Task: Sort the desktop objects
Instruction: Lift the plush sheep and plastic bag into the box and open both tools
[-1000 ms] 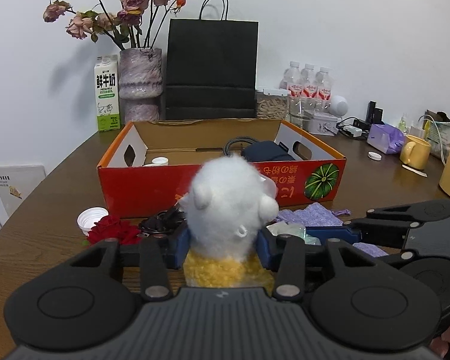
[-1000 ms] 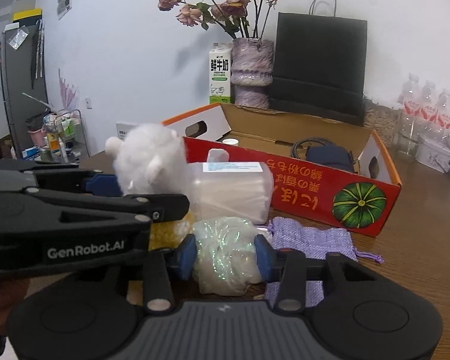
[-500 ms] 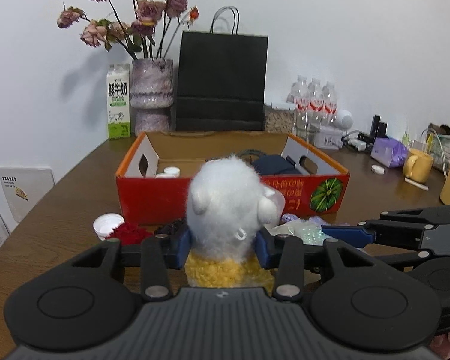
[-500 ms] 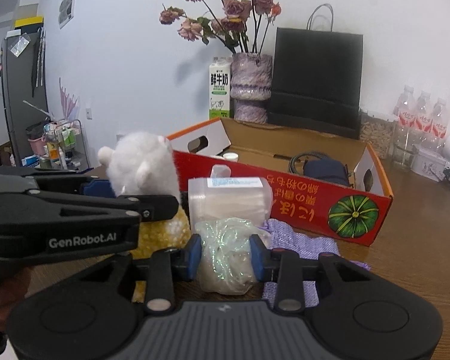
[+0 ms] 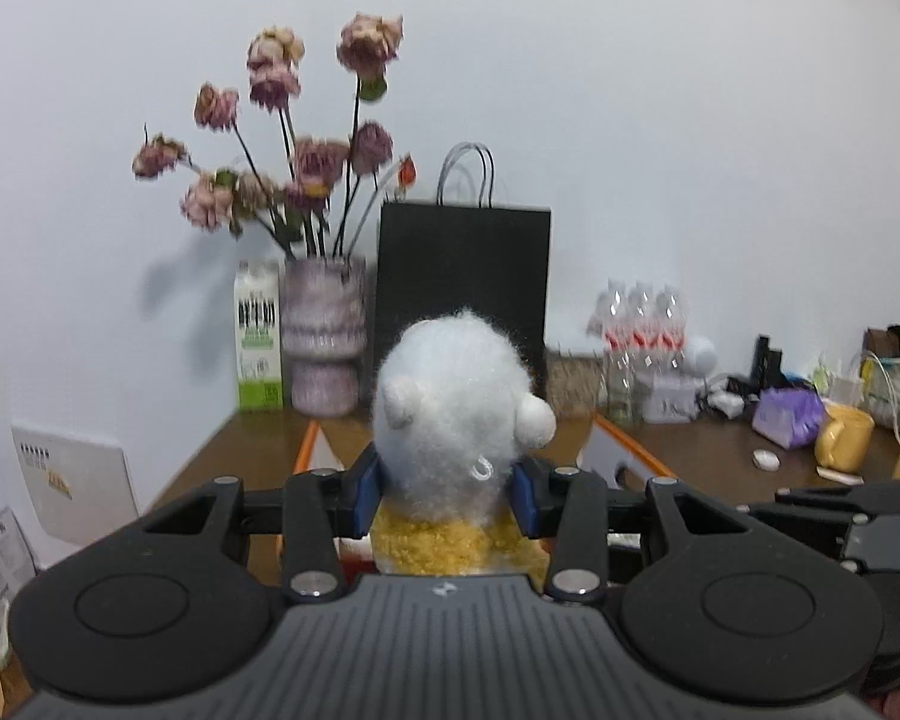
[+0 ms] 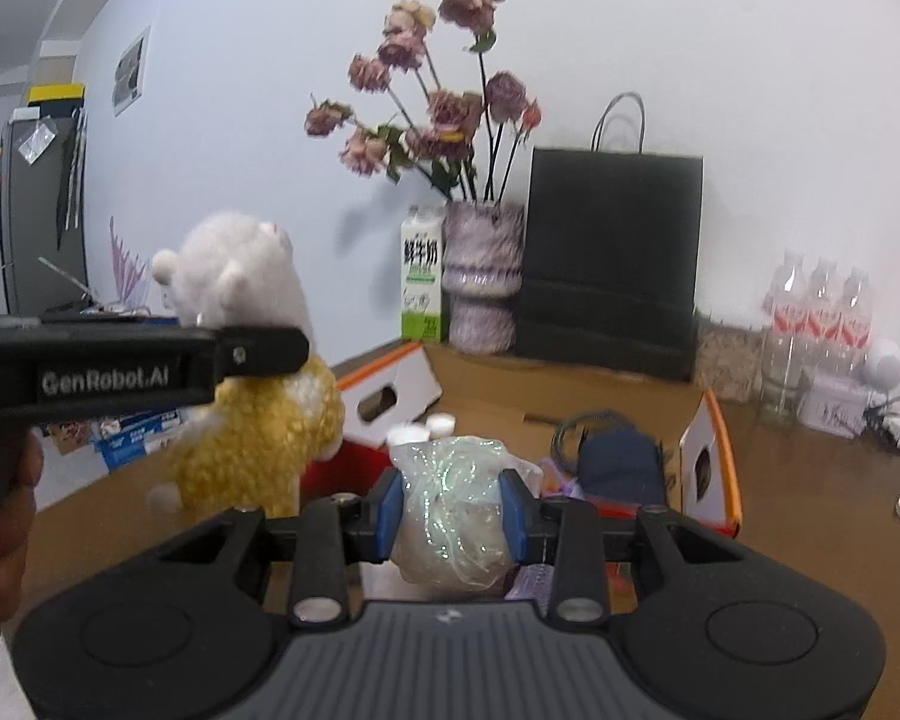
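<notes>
My left gripper (image 5: 447, 495) is shut on a plush toy (image 5: 456, 396) with a white head and a yellow body, held up in the air. The right wrist view shows the same toy (image 6: 240, 282) hanging at the left, above the table edge. A clear, glittery plastic bag (image 6: 450, 504) is pinched in my right gripper (image 6: 450, 510), just over the near wall of the red and orange cardboard box (image 6: 714, 462). Inside the box lie a black cable, a dark blue pouch (image 6: 618, 456) and white caps (image 6: 438, 420). The left wrist view shows only the box's orange rim (image 5: 306, 450).
Behind the box stand a vase of dried roses (image 6: 480, 276), a milk carton (image 6: 420, 276) and a black paper bag (image 6: 612, 264). Water bottles (image 6: 822, 312) stand at the back right. A yellow mug (image 5: 843, 438) and a purple pack (image 5: 789, 414) sit at the right.
Both grippers have risen with the toy and the bag still gripped. The box and table have dropped lower in both views, and more of the wall shows.
</notes>
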Motion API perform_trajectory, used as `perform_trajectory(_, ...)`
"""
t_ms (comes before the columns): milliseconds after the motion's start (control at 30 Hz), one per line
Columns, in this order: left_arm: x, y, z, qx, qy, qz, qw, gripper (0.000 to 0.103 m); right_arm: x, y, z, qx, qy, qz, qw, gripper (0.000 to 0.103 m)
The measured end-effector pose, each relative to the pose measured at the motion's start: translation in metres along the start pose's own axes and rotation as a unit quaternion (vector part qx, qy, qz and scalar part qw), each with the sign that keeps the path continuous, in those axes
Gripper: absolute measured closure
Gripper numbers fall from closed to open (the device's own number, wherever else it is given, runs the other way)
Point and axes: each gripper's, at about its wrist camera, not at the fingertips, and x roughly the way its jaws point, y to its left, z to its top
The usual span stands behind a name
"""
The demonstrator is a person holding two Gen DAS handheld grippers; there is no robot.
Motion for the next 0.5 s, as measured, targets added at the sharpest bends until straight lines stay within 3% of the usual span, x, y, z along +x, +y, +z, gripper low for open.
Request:
perform_trajectory(233,0.034,0.007,0.032,-0.011,-0.005,-0.002,0.9999,0.06,0.019,-0.016,0.035,0.026,-0.015,0.025,0.999,0.07)
perform_trajectory(500,0.055,0.013,0.038,-0.015,0.001,-0.01,0.9998,0.06,0.039,-0.03,0.049,0.037,-0.018,0.027,0.999,0.07)
